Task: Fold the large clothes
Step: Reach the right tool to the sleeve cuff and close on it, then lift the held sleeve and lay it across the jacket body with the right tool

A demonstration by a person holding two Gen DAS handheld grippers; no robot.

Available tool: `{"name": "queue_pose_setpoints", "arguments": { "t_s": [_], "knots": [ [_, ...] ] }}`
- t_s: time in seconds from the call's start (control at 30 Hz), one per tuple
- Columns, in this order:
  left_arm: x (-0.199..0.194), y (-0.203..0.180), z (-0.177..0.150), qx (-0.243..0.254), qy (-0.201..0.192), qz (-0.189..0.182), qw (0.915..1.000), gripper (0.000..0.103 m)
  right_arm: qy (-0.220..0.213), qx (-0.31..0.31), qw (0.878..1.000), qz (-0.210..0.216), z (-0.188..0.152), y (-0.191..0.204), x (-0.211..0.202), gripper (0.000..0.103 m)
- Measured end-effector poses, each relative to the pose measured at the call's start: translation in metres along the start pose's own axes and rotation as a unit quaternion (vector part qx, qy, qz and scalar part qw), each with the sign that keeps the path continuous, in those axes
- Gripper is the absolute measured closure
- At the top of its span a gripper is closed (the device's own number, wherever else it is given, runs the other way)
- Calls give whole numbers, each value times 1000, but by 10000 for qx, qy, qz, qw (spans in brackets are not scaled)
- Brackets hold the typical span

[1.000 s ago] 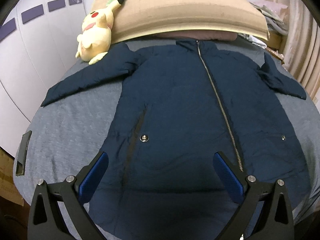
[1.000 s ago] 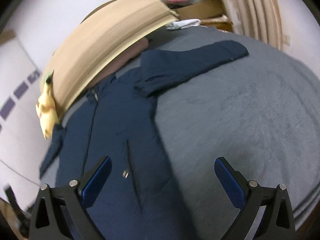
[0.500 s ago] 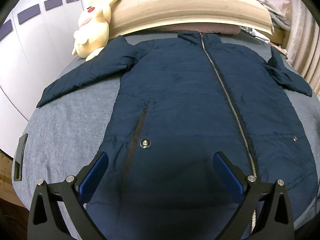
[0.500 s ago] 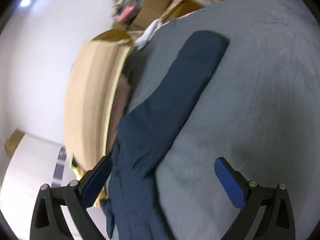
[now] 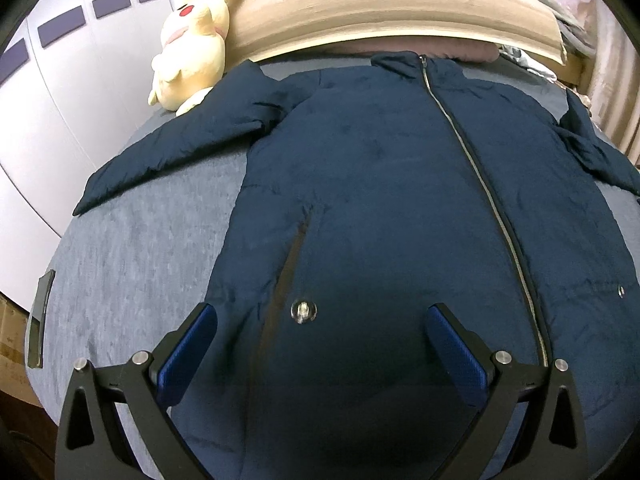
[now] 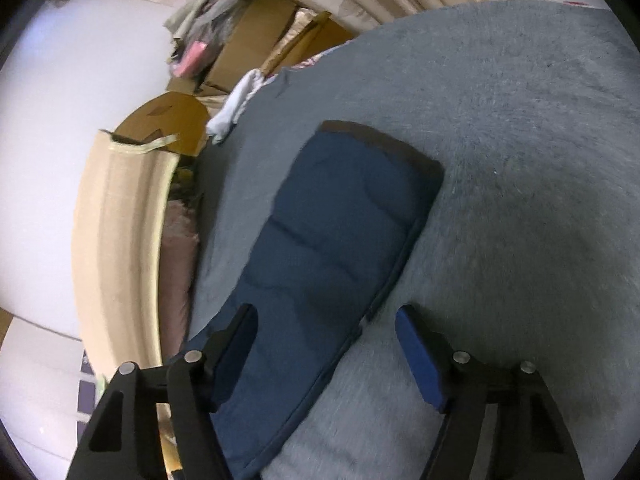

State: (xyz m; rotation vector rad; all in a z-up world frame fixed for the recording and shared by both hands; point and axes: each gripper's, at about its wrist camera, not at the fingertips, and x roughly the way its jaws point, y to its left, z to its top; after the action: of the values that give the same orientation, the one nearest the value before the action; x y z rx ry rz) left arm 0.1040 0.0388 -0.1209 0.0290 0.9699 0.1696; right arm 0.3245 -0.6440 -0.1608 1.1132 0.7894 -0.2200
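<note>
Left wrist view, near: my left gripper (image 5: pixel 320 344) hangs over the lower front of the coat (image 5: pixel 400 200), jaws spread wide with nothing between the pads; the cloth lies below them, untouched as far as I can tell. A snap (image 5: pixel 304 311) sits just beyond the fingertips and the zipper (image 5: pixel 492 200) runs up to the collar at the far end. The coat lies face up and flat on the grey bed (image 5: pixel 132 264), both sleeves spread outward. Far left, a plush toy (image 5: pixel 192 44) rests against the headboard (image 5: pixel 400 12), touching the left sleeve's shoulder.

Right wrist view, near: my right gripper (image 6: pixel 326 340) straddles the right sleeve (image 6: pixel 340 232), jaws closing, the sleeve's near edge between them but the pads not yet pressing on it. The cuff (image 6: pixel 380 140) lies farther out on the bed; boxes (image 6: pixel 248 40) stand beyond the bed's far edge.

Step in hand, as I judge it: taking the right sleeve for the first fold; no fold is made yet. The next move calls for a firm pinch on the sleeve, then a lift and carry across the chest toward the zipper, while the left gripper steadies the body or goes to its own sleeve.
</note>
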Motion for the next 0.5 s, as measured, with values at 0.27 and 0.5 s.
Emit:
{"name": "queue_pose_setpoints", "arguments": {
  "t_s": [0.27, 0.5],
  "knots": [
    [10, 2, -1, 14, 40, 11, 10000, 0, -70, 320, 9994, -103, 21, -4, 18, 59],
    [14, 14, -5, -125, 32, 2, 9999, 0, -418, -607, 9951, -662, 17, 37, -6, 93]
  ]
}}
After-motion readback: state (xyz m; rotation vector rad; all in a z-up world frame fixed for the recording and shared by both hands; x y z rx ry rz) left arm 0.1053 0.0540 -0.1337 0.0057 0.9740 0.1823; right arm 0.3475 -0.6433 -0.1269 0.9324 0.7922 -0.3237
